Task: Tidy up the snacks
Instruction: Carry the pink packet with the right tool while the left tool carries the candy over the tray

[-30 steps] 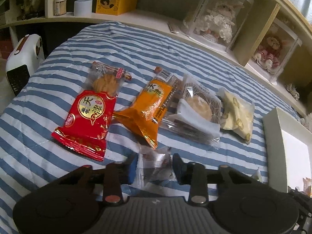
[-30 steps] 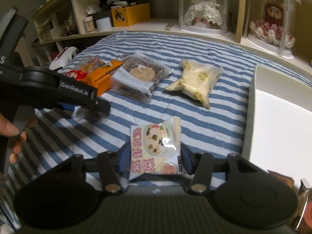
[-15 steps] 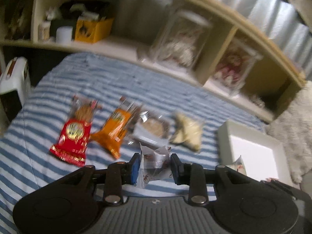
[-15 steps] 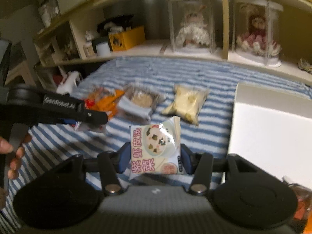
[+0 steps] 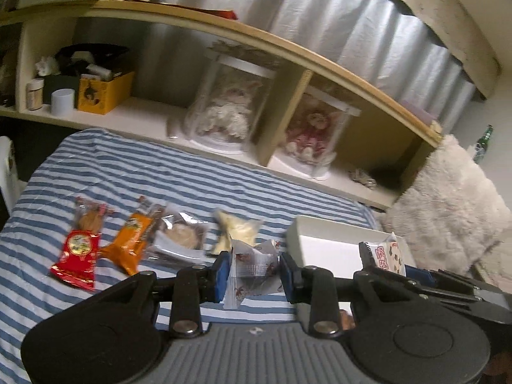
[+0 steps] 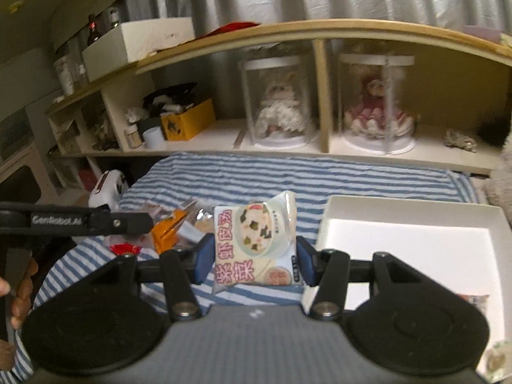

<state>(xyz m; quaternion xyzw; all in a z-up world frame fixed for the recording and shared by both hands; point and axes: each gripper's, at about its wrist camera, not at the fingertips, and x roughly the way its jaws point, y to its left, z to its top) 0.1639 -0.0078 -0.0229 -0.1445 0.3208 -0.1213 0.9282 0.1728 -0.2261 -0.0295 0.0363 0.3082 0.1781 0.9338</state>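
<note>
my right gripper (image 6: 252, 264) fingers clench the soup packet (image 6: 256, 244), my left gripper (image 5: 254, 270) the silver packet (image 5: 252, 268); the white box (image 6: 400, 220) lies ahead-right, nearer my right.

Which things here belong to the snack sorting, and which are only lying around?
Job: clear-wrapped snack in left gripper; soup packet in right gripper; red packet, orange packet, yellow packet; white box.
Lying about: doll jars, yellow box, white cup.
</note>
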